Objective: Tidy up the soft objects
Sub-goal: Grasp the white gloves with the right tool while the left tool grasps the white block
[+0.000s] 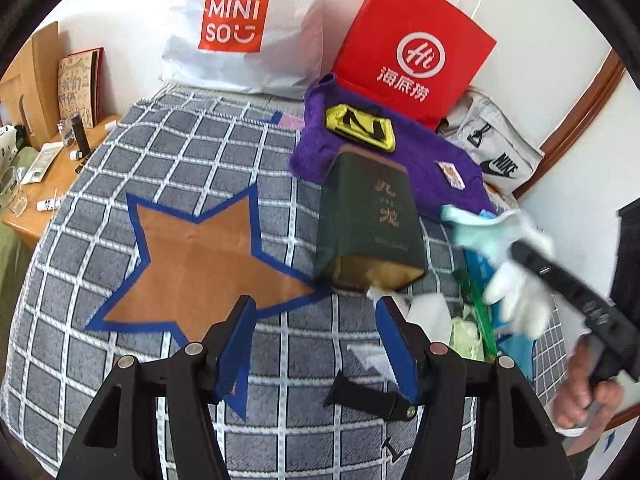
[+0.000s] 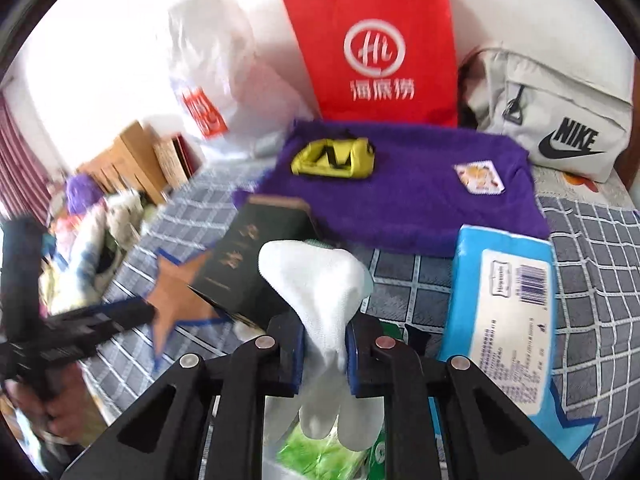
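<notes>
Right gripper (image 2: 322,354) pinched white glove (image 2: 316,280) by its middle; left gripper (image 1: 316,344) gaped, empty. Limp fingers could snag dark box (image 2: 256,256).

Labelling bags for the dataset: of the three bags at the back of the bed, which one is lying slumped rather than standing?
The grey Nike bag, at the right end. It sags low on the bed, while the red paper bag and white Miniso bag stand tall against the wall.

Both wrist views looked steeply down, close over checked bed (image 1: 160,152); shared red bag (image 1: 412,48), purple towel (image 2: 400,184), dark box (image 1: 368,216).
</notes>
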A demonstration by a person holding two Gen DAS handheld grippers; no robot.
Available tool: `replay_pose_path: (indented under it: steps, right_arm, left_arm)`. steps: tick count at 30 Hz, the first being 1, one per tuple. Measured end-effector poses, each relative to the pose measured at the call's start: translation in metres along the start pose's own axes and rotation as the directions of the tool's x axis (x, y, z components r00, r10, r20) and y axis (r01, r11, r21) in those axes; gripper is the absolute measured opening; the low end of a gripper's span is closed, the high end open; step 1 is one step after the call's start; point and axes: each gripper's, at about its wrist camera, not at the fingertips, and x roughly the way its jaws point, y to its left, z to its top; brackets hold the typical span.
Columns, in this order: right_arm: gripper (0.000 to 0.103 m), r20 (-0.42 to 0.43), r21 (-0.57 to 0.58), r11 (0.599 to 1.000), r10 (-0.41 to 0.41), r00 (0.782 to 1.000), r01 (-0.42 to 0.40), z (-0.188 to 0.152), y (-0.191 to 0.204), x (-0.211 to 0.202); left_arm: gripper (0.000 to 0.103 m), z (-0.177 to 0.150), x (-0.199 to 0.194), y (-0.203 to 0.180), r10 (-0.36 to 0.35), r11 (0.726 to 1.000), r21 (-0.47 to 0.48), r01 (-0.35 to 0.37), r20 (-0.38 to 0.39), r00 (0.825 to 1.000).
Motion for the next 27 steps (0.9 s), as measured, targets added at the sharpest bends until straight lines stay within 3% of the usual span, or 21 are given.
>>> replay_pose_path:
  steps: [5,9,16,21,24,26,27]
  right_arm:
    - [0.016,0.047,0.020,1.000,0.009,0.999,-0.010,-0.012,-0.005,-0.038]
    - [0.016,0.062,0.010,1.000,-0.021,0.998,0.021,-0.032,-0.013,-0.061]
    - [0.016,0.071,0.041,0.999,-0.030,0.997,0.028,-0.073,-0.038,-0.092]
    - [0.016,0.049,0.037,0.999,-0.029,0.998,0.028,-0.103,-0.056,-0.104]
    - [0.016,0.009,0.044,0.998,-0.039,0.999,0.039,-0.123,-0.068,-0.095]
    - [0.016,-0.020,0.064,0.997,-0.036,0.999,0.037,-0.132,-0.076,-0.086]
    - [0.016,-0.032,0.078,0.996,-0.029,0.999,0.032,-0.136,-0.080,-0.081]
  left_arm:
    - [0.060,-0.018,0.003,-0.006,0.026,0.999,0.019,-0.025,-0.028,0.999]
    - [0.060,-0.035,0.004,-0.016,0.007,1.000,0.029,-0.006,-0.044,0.999]
    - [0.060,-0.044,0.011,-0.055,0.028,0.991,0.132,-0.023,-0.038,0.999]
    - [0.060,-0.046,0.019,-0.067,0.007,0.991,0.130,-0.001,-0.045,0.999]
    - [0.056,-0.048,0.024,-0.072,-0.011,0.994,0.113,0.014,-0.027,1.000]
    - [0.036,-0.049,0.028,-0.075,-0.015,0.994,0.109,0.018,-0.030,0.999]
    - [0.035,-0.049,0.031,-0.076,-0.021,0.994,0.104,0.024,-0.037,0.999]
